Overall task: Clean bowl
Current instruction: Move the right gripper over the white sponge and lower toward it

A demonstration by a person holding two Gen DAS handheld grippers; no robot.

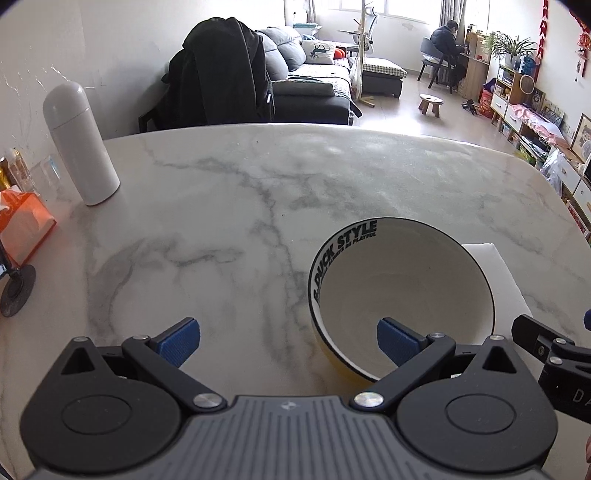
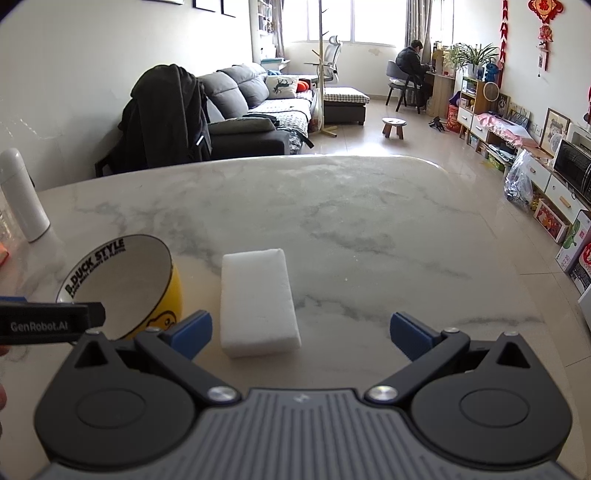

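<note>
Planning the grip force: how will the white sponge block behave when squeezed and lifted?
The white sponge block looks like soft foam, so it will probably compress between the right tongs and weigh little. Lying flat on the marble table, it seems unlikely to roll or tip.

Daylight floods in from blown-out windows (image 2: 373,22) at twelve o'clock, leaving a soft sheen on the marble table (image 2: 332,206). Fisheye bending curves the edges, with dark vignetted corners; focus stays fairly sharp

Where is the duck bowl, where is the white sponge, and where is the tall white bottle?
duck bowl (image 2: 168,295): right wrist view, on its yellow outer side.
white sponge (image 2: 256,299): right wrist view, on its flat top.
tall white bottle (image 1: 83,147): left wrist view, on the middle of its body.
</note>
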